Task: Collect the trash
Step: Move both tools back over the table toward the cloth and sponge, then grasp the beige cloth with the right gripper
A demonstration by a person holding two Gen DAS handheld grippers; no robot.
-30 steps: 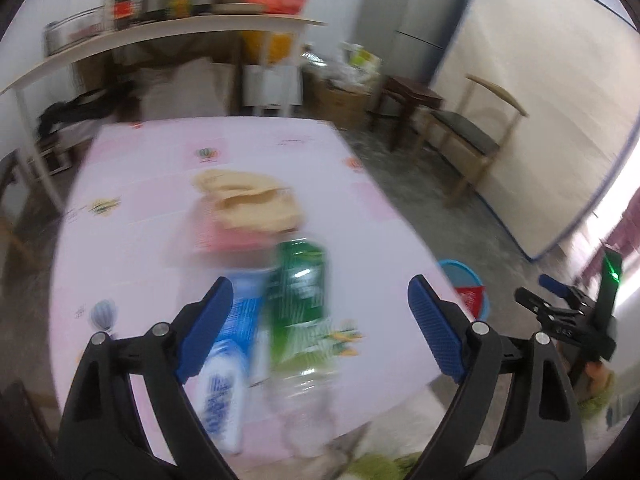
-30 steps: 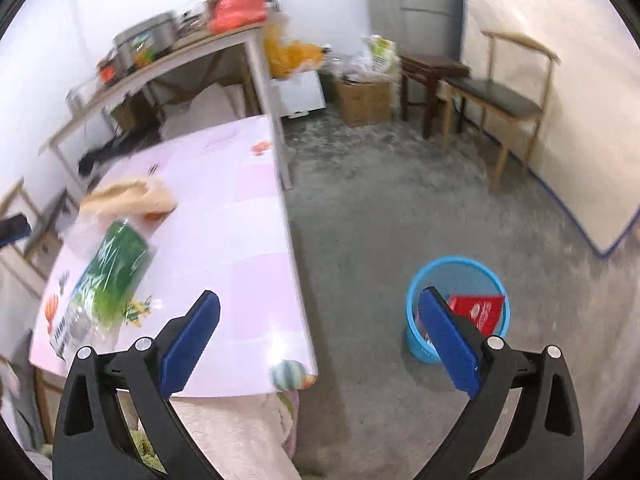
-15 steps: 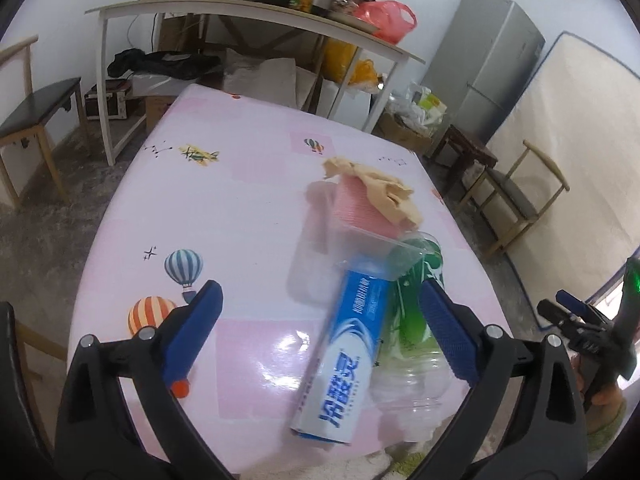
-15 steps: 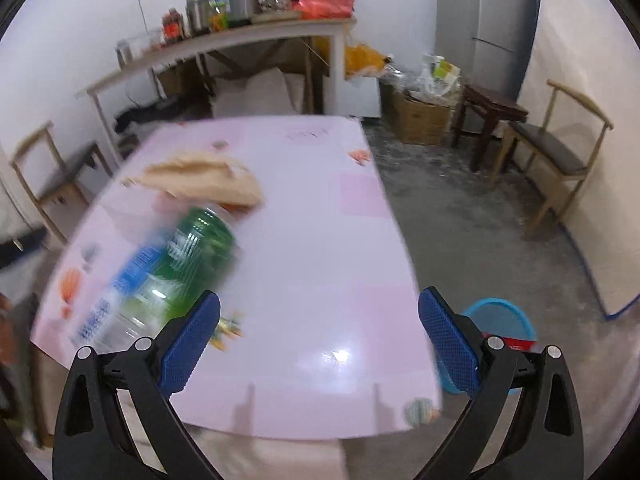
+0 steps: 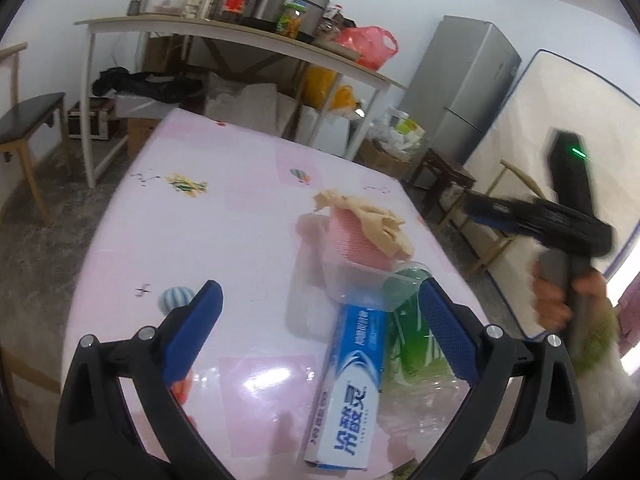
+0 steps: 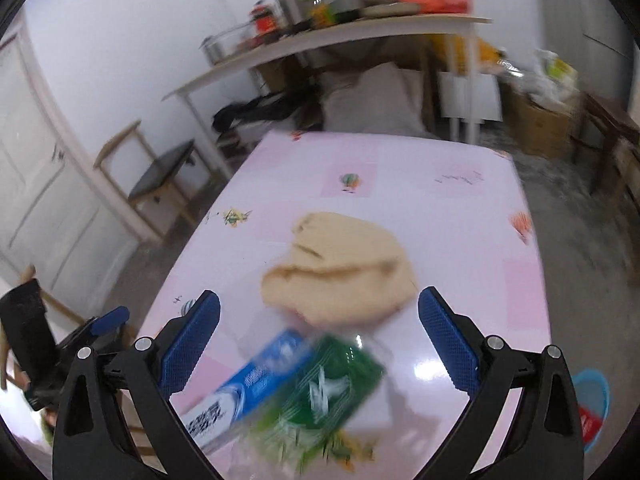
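On the pink table lie a blue toothpaste box, a green-labelled clear plastic bottle, a clear container with a pink item and crumpled tan paper. My left gripper is open and empty just above the box. My right gripper is open and empty above the box, the bottle and the tan paper. The right gripper also shows in the left wrist view, off the table's right side.
A blue trash bin with a red item stands on the floor right of the table. A long shelf table with pots and a red bag stands behind. Chairs flank the table; a fridge is at the back.
My right gripper swung left from over the floor and bin to over the table's trash. My left gripper's view shifted left and steadied over the toothpaste box. Both stayed open.
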